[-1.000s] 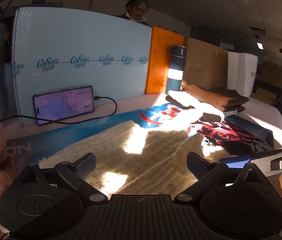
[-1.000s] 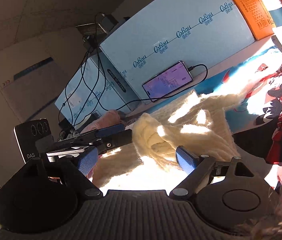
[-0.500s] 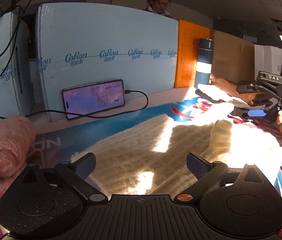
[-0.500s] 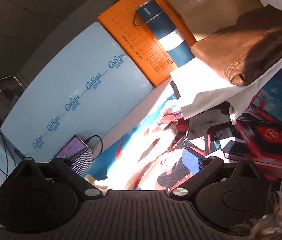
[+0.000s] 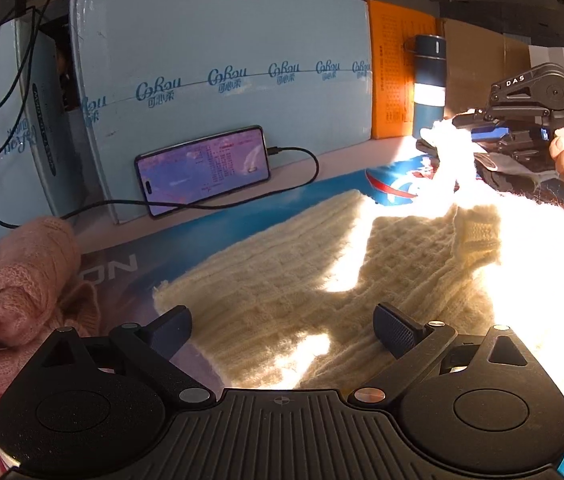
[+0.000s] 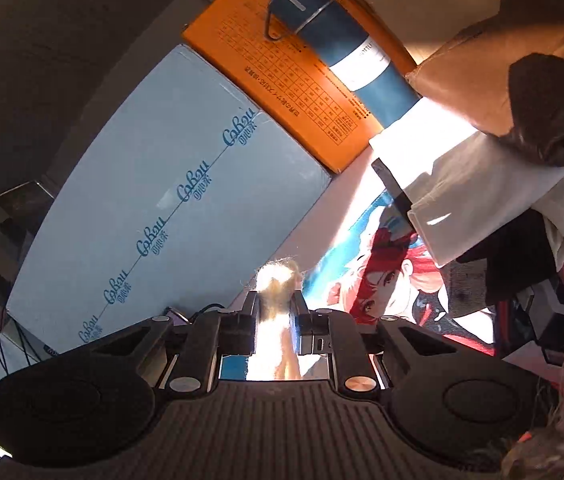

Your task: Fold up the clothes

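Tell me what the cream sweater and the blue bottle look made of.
The sweater looks like chunky knitted yarn, wool or acrylic: ribbed stitches, fuzzy fibres where the right gripper pinches it. The bottle looks like matte painted metal with a wire handle; plastic is possible.

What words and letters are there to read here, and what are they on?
"CoRou", repeated in a row, on the pale blue box, with small characters underneath too small to read.
"DAS" on the right gripper.
"ON", the end of a cut-off word, on the mat.
Orange box: a printed table, too small to read.
Phone: screen text too blurred.
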`<state>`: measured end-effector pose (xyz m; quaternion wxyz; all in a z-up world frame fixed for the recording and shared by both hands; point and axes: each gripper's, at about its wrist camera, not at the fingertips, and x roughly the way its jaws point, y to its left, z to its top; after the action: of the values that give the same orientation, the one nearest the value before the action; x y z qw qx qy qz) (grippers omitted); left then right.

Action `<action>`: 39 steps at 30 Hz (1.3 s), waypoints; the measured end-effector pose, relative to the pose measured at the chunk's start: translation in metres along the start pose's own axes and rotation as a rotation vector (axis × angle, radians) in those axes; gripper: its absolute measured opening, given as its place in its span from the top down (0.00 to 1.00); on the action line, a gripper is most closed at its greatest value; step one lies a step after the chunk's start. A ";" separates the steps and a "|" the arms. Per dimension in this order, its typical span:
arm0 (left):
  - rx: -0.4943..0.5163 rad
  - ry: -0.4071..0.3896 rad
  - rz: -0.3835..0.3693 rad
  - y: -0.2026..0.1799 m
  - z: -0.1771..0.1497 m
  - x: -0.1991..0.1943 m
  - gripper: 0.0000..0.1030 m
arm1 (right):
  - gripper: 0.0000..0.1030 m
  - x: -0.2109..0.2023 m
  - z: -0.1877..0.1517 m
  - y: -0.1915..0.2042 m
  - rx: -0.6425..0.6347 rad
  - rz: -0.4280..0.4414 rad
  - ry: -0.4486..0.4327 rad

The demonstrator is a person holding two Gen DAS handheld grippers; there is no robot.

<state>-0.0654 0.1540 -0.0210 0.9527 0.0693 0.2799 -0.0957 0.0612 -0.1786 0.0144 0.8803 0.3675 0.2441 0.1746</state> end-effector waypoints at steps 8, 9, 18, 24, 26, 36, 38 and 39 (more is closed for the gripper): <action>0.003 -0.002 0.003 -0.001 0.000 -0.001 0.04 | 0.86 0.035 -0.057 0.091 -0.181 0.103 0.325; 0.003 -0.002 0.002 -0.001 0.000 -0.001 0.04 | 0.86 0.041 -0.065 0.097 -0.196 0.098 0.372; 0.012 -0.009 0.010 -0.003 -0.001 -0.001 0.04 | 0.24 0.061 -0.094 0.094 -0.169 0.104 0.552; 0.004 -0.019 0.002 -0.002 -0.001 -0.004 0.04 | 0.18 0.026 -0.077 0.107 -0.226 0.198 0.489; -0.004 -0.026 -0.005 -0.001 -0.001 -0.006 0.04 | 0.17 0.005 -0.068 0.108 -0.265 0.210 0.421; 0.023 -0.209 -0.059 -0.002 -0.002 -0.030 0.04 | 0.02 -0.117 -0.079 0.059 -0.788 0.160 0.063; 0.045 -0.272 -0.100 -0.008 -0.003 -0.041 0.04 | 0.00 -0.129 -0.092 0.047 -0.921 0.151 0.078; 0.056 -0.303 -0.122 -0.011 -0.003 -0.047 0.04 | 0.00 -0.133 -0.099 0.042 -0.975 0.149 0.097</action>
<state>-0.1082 0.1504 0.0014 0.9742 0.0637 0.1337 -0.1704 -0.1081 -0.1596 0.0249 0.9225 -0.0790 0.1477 0.3478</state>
